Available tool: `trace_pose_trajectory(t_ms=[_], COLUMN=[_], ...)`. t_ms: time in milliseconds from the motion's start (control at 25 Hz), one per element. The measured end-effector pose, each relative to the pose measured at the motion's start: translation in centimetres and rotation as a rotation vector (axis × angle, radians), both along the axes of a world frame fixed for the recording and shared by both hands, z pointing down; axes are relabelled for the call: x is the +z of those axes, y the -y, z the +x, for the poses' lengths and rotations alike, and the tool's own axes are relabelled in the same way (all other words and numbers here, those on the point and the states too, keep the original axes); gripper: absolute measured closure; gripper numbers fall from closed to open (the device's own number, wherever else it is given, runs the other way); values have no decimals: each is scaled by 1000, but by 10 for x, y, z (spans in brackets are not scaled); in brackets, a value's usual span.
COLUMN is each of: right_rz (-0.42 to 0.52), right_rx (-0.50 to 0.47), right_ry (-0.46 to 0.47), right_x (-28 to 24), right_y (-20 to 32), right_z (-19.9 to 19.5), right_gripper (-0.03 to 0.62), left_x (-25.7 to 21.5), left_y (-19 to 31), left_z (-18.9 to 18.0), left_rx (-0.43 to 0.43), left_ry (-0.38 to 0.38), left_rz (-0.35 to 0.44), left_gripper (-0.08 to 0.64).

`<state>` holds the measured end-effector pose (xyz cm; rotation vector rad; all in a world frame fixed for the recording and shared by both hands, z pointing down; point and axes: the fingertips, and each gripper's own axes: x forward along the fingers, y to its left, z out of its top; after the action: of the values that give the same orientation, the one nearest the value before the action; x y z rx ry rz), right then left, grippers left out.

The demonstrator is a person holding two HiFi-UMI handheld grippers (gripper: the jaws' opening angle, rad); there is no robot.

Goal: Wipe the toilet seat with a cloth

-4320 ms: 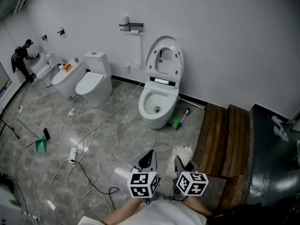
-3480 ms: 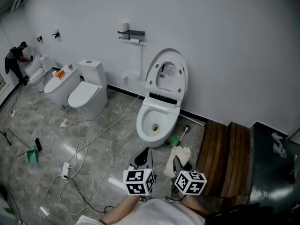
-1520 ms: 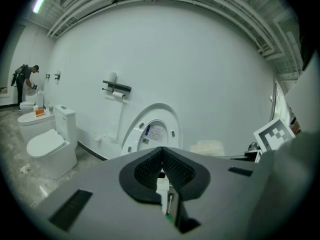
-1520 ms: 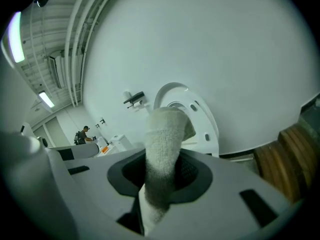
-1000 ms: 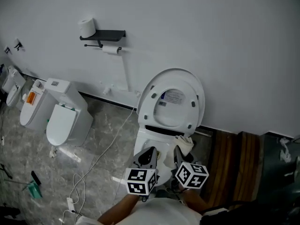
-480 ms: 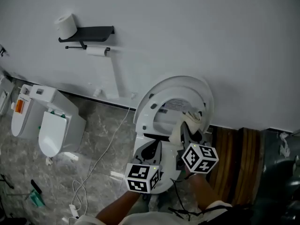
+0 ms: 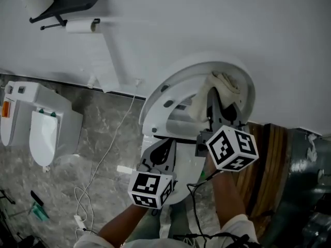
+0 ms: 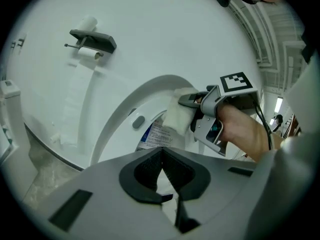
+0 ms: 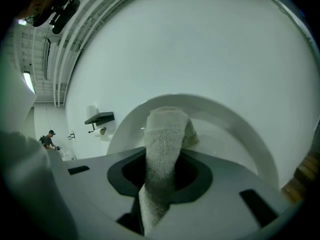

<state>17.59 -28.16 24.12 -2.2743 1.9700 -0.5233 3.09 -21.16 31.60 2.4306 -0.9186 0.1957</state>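
Note:
The white toilet seat (image 7: 173,81) stands raised against the wall, its ring facing me. A folded white cloth (image 7: 226,81) is pressed on the upper right of that ring, and my right gripper (image 7: 221,98) is shut on it. In the right gripper view the cloth (image 9: 165,134) runs up between the jaws to the seat ring (image 9: 235,129). My left gripper (image 7: 163,144) hangs lower, over the bowl, shut with nothing in it. In the left gripper view its closed jaws (image 8: 163,155) point at the seat (image 8: 120,119), with the cloth (image 8: 177,115) to the upper right.
A black shelf with paper rolls (image 7: 67,4) hangs on the wall at upper left. A second toilet (image 7: 46,125) stands at left, and a white cable (image 7: 106,156) trails over the stone floor. A wooden platform (image 7: 258,149) lies at right. A distant person (image 9: 50,139) works along the wall.
The right gripper has carried the cloth up from the seat's hinge area to the upper right of the raised ring. The toilet now looms closer. The left gripper stays low and shut.

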Motion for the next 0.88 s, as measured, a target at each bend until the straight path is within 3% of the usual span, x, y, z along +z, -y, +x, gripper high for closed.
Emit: trace_pose_trajectory(t_ms=[240, 520, 880], right_rz=[-10, -11, -55], right_rx=[46, 153, 201], right_ry=[-15, -11, 0], right_x=[6, 23, 78], right_y=[-14, -52, -105], right_z=[12, 52, 75], right_gripper=[499, 499, 499], left_x=[8, 17, 56], left_y=[-11, -29, -70], left_z=[-5, 3, 15], left_rx=[4, 30, 37], left_ry=[23, 64, 61], left_rz=[-35, 21, -50], left_gripper=[548, 548, 548])
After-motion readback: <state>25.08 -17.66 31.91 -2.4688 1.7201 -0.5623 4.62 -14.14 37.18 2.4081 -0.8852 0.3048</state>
